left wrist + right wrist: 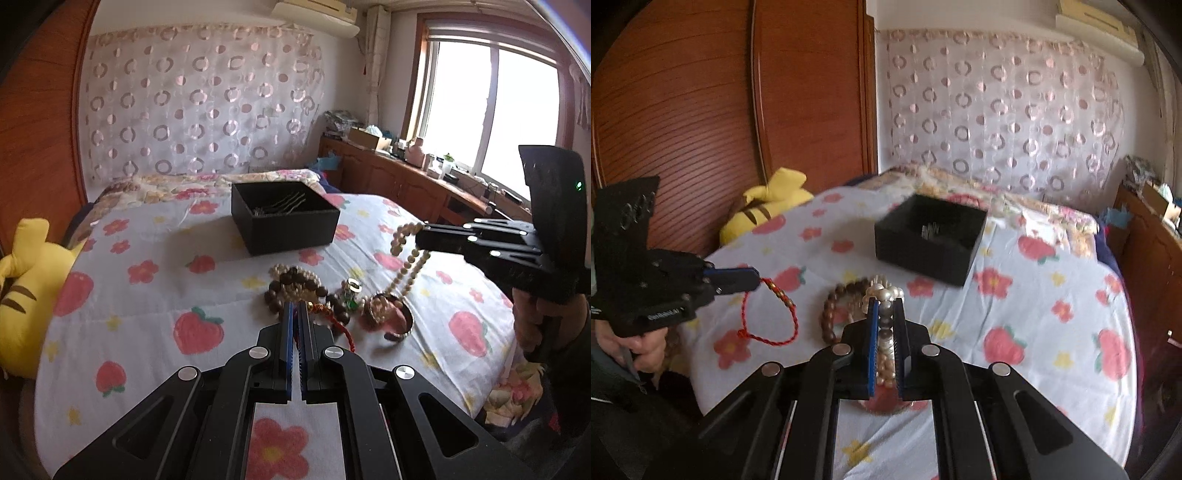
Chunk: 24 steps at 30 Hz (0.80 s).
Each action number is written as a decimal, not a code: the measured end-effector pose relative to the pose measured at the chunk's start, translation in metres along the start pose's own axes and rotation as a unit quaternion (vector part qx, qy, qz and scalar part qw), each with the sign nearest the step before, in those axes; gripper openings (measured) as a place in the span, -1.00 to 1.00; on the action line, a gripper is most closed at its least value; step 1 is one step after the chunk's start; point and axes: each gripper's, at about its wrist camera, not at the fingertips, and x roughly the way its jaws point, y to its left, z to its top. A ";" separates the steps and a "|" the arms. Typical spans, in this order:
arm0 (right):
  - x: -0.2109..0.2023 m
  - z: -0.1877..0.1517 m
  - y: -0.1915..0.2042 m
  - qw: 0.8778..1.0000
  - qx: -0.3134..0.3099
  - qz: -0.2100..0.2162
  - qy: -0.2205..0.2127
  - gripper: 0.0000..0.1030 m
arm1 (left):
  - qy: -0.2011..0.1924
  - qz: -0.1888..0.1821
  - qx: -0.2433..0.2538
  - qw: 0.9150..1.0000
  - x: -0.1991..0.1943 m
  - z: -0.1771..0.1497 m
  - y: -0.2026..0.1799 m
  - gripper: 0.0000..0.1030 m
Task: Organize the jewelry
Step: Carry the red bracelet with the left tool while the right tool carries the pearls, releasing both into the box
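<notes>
My right gripper [885, 314] is clamped on a cream pearl bead strand [402, 258], lifted clear of the strawberry-print bedspread [147, 236]. My left gripper [295, 314] is closed on a red braided cord bracelet [775, 317]. The open square black box [284, 218], at twelve o'clock from the jewelry pile, holds thin metal hairpins [284, 205]. Only the left view shows the silver bangle [391, 317]; the brown wooden bead bracelet [836, 306] lies at nine o'clock from the pearls.
</notes>
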 end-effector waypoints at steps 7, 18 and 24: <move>-0.020 0.031 -0.001 0.999 -0.018 -0.009 -0.032 -0.83 | -0.018 0.000 0.007 1.000 -0.001 0.020 0.002 -0.97; -0.042 0.097 -0.009 0.994 -0.051 -0.038 -0.089 -0.83 | -0.042 0.005 0.021 0.999 0.002 0.055 -0.001 -0.97; -0.030 0.134 -0.018 0.992 -0.063 -0.055 -0.099 -0.83 | -0.057 0.014 0.028 0.998 0.003 0.077 0.001 -0.97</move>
